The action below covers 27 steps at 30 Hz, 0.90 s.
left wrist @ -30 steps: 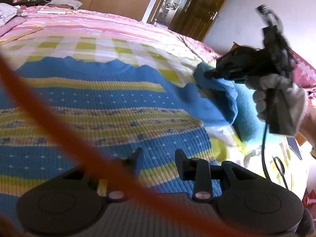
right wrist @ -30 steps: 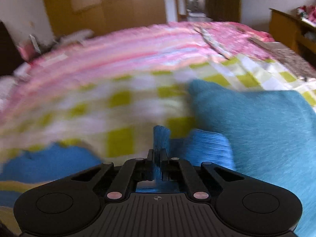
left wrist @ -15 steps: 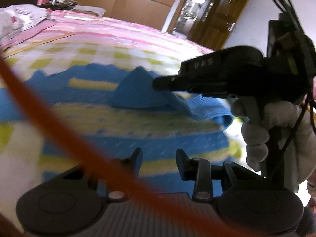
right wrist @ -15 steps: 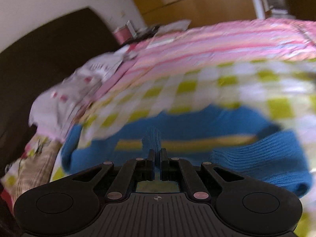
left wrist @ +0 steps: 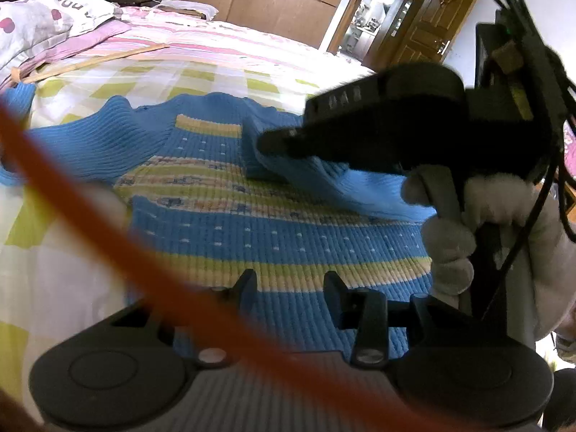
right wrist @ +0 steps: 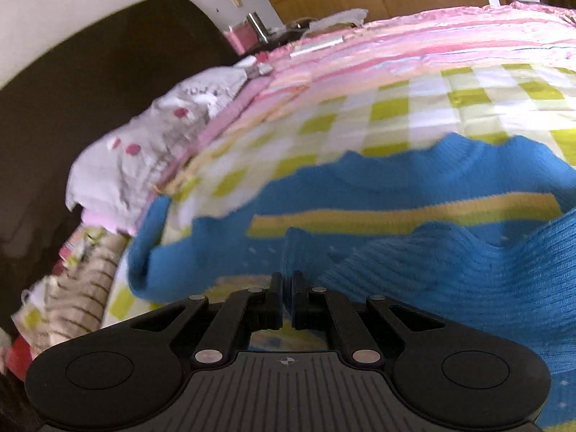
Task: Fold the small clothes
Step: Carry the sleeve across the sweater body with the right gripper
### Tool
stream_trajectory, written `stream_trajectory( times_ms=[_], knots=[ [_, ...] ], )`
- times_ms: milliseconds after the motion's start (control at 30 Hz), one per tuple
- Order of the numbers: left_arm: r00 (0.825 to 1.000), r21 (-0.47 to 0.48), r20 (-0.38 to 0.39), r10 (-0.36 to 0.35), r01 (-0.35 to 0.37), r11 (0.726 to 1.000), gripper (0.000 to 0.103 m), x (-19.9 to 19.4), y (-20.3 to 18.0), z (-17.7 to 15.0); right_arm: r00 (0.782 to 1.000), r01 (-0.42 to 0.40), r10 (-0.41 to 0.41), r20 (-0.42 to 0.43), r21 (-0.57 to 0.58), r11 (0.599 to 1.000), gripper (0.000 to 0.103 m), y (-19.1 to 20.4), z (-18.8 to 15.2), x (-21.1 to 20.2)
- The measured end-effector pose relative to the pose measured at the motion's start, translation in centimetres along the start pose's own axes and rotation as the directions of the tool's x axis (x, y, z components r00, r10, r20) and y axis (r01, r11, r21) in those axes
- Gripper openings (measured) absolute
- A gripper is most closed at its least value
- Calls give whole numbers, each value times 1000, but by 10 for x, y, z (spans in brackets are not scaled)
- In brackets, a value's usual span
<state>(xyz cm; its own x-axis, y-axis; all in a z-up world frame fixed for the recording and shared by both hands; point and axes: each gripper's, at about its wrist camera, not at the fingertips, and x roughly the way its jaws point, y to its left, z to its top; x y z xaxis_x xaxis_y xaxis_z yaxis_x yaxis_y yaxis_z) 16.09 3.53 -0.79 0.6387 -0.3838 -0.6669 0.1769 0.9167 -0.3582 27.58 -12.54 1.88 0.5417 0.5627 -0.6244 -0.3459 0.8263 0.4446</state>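
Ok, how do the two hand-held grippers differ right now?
The left hand-held gripper has its jaws apart with nothing between them, poised over the striped body of the blue sweater; they have just been opening. The right hand-held gripper is shut on the sweater sleeve, drawn across the sweater's chest. In the left wrist view a gloved hand grips the right one; the left one's hand is out of view. Both are black and point down at the sweater.

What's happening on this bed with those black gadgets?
A person in white gloves is folding a small blue striped sweater spread on the checked bedspread. The right tongs are clamped on the end of a sleeve, which is drawn in over the sweater's chest. The left tongs hover over the sweater's lower part with the jaws apart and nothing between them; they have just been opening.
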Motion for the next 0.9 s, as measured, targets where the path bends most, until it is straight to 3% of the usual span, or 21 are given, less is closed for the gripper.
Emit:
stream_trajectory(
  times_ms=[200,267,333,400,567,633,733,800,900],
  knots=[
    [1000,-4,-2,1,-1,1000,46,-5,-1,-3,997,-74,76,32,-75,994,4,21,-4,2],
    [1000,-1,-4,0,0,1000,46,-4,-1,-2,994,-109,108,-18,-88,990,7,23,-5,10],
    [1000,2,-7,-2,2,1000,46,-3,-1,-3,982,-155,145,-118,-83,984,10,21,-6,22],
    [1000,1,-7,-3,3,1000,46,-3,-2,-2,980,-146,129,-151,-108,983,11,21,-10,22],
    [1000,-11,12,-14,14,1000,46,-4,0,0,990,-124,116,-75,-112,986,11,7,-10,-14],
    [1000,-16,25,-18,19,1000,46,-5,0,0,996,-80,77,-38,-100,992,11,-7,-8,-29],
    [999,-19,40,-17,17,1000,46,-5,0,1,998,56,-55,15,-70,996,11,-41,-8,-49],
    [999,-20,52,-9,10,1000,46,-5,0,1,981,190,-189,33,-25,981,11,-66,-9,-57],
    [998,-22,70,3,-2,1000,46,-7,2,2,932,361,-362,30,31,932,11,-100,-12,-66]
  ],
)
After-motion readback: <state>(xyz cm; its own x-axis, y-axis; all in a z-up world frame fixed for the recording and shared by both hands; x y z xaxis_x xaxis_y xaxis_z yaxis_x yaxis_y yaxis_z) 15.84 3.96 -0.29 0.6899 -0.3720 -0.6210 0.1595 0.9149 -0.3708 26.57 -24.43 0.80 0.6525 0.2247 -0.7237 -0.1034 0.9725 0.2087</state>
